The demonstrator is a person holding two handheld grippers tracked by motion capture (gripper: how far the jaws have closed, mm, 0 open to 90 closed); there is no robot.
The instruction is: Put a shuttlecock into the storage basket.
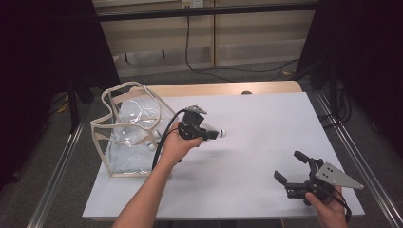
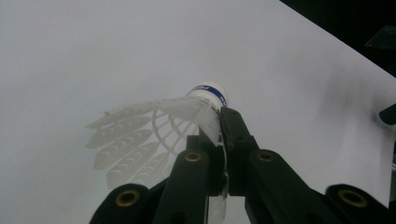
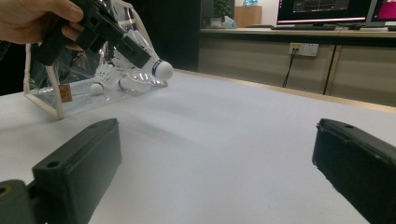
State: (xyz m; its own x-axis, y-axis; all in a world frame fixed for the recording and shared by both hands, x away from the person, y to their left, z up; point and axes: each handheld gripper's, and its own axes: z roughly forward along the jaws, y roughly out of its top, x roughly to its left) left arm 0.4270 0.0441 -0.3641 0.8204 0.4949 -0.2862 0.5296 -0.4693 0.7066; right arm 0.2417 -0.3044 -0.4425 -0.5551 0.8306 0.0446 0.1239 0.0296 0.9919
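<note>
White shuttlecock (image 2: 196, 109) clamped in raised left gripper's (image 1: 211, 133) level jaws.

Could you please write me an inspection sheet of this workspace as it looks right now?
Surface: white table, bare across its middle and right.
Job's things: shuttlecock clamped by its feathers, cork pointing away from the tool; clear bag with beige trim lying at the table's left, more shuttlecocks inside it.
Clutter: nothing seen.
Grippers: left tool shut on the shuttlecock, held above the table beside the bag; right tool open, nothing between its jaws, low at the near right corner.
Cables: black cable trailing from the left tool; another on the floor behind.
Surroundings: black curtains both sides, wall socket, monitors on a counter.
</note>
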